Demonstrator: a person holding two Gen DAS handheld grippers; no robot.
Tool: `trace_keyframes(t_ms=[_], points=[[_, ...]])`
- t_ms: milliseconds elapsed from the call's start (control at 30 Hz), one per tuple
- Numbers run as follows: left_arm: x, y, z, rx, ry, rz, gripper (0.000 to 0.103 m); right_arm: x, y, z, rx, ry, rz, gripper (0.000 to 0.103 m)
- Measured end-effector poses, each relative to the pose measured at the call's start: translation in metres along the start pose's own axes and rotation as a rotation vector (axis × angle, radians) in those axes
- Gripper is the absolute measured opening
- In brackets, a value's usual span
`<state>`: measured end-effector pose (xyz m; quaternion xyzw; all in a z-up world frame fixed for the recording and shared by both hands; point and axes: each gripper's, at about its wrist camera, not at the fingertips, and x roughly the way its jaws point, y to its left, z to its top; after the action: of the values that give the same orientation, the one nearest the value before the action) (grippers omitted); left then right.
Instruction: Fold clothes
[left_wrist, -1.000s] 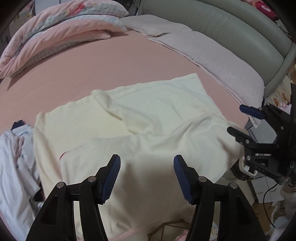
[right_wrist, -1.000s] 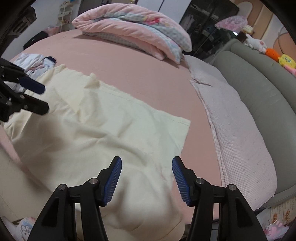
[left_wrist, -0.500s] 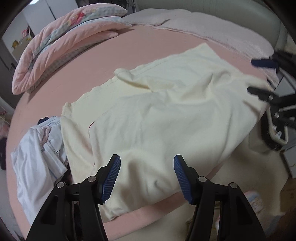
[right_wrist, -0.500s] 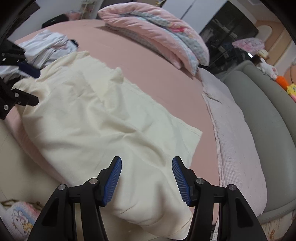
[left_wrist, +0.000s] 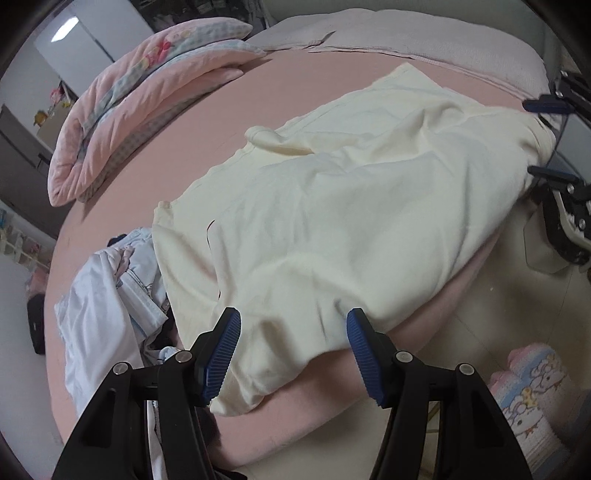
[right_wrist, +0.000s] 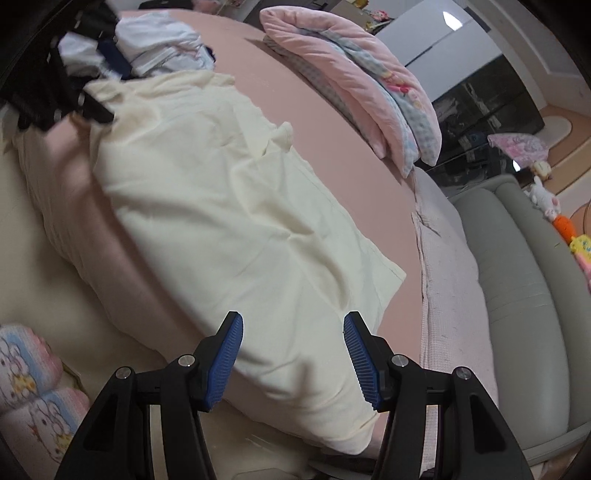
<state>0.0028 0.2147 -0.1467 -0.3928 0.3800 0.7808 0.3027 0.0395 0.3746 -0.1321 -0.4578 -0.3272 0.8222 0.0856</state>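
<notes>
A: What's nearest the left gripper (left_wrist: 293, 354)?

B: Its blue pads stand wide apart, released, gripping nothing. The hem of the cream garment (left_wrist: 332, 221) hangs over the bed's edge between them, at 6 o'clock in the left view.

A: And the right gripper (right_wrist: 293, 356)?

B: Spread open as well, empty. The garment's other end drapes off the edge between its fingers, at 6 o'clock in the right view.

A: Where does the garment lie overall?

B: Spread wrinkled across the pink bed (left_wrist: 184, 147), one long side trailing over the near edge. In the left view the right gripper shows at 3 o'clock, just beside the cloth's far end.

A: Farther out?

B: A heap of white clothes (left_wrist: 107, 291) at 9 o'clock in the left view, touching the garment. Beyond, a folded pink quilt (left_wrist: 147, 96) at 11 o'clock. In the right view a grey-green headboard (right_wrist: 517, 280) curves at 3 o'clock.
</notes>
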Motion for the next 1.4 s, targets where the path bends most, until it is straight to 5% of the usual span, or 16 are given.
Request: trace_keyframes(t_ms=[233,633,1100,1400], points=[[-0.006,-0.034,-0.018,0.232,-0.098,0.218,0.057,0.001,0.026,-0.015,-0.107,0.000,-0.036,0.056],[0.017,-0.078,-0.058,0.566,-0.103,0.430,0.057,0.023,0.041,-0.039,-0.214,0.051,-0.133,0.056],[0.057,-0.047,-0.052,0.575,-0.025,0.543,0.058,0.052,0.049,-0.050,-0.315,0.084,-0.231,0.060],[0.086,-0.056,-0.070,0.744,-0.012,0.710,0.066,0.065,0.054,-0.054,-0.365,0.078,-0.305,0.063]])
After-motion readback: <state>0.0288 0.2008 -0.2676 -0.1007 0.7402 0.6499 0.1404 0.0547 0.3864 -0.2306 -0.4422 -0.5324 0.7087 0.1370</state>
